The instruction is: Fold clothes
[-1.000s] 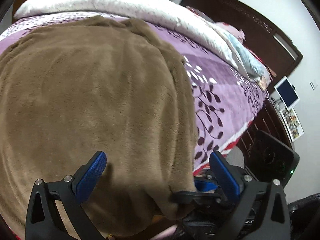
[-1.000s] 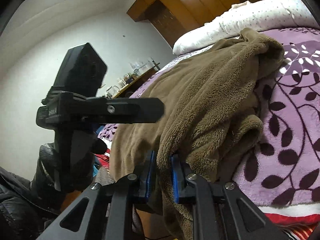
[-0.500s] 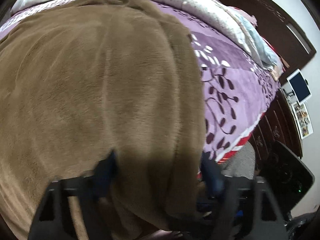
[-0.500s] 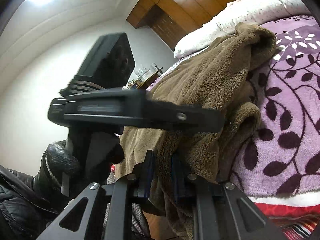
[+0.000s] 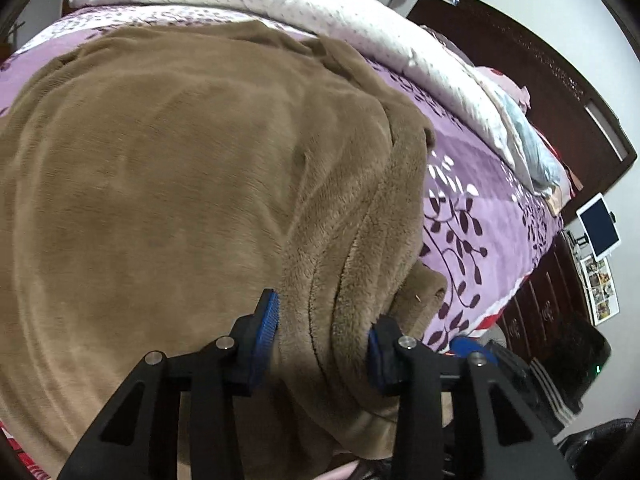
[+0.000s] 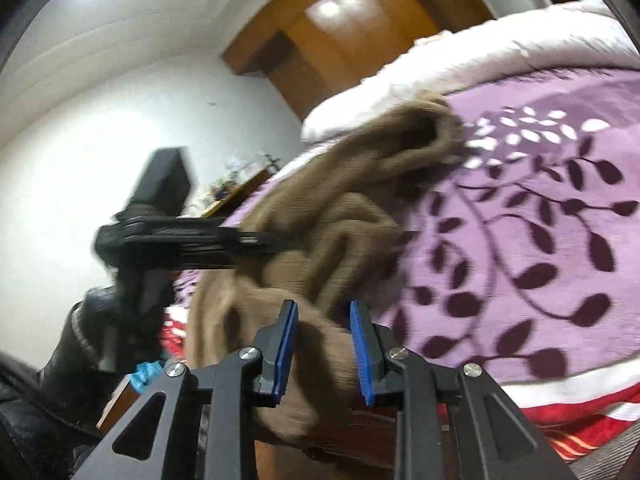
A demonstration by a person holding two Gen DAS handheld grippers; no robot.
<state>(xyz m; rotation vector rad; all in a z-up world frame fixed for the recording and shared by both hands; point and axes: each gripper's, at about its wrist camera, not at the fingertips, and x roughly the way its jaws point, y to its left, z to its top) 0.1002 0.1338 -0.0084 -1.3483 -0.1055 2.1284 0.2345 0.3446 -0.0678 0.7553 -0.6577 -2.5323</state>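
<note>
The step in hand is judged to be a handover of the near hem from one tool to the other. It would be done well if the left gripper (image 5: pixel 322 344) were allowed to bite fully on the bunched ridge before the cloth is let go entirely on the other side, so that the hem does not slide off the bed edge. A deep bite well inside the thick rolled edge would be wanted, since plush pile is likely to slip under a shallow pinch.

The brown fleece garment (image 5: pixel 180 184) is spread over most of the purple leaf-patterned bedspread (image 5: pixel 476 208), filling the left and centre of the left wrist view. It is smooth across its broad middle and gathered into long parallel folds toward the lower centre of the frame, where it hangs over the bed's near edge. A loose cuff-like opening is seen at upper centre in the right wrist view, though blurred.

The left gripper's jaws are closing, at a middling width, with the gathered ridge between the blue pads and pressed by them on both sides.

The right gripper (image 6: pixel 324 354) is at bottom centre of its own view. Its jaws are opening, narrow yet, with a fold of the garment lying between them; whether the pads touch it cannot be told.
</note>
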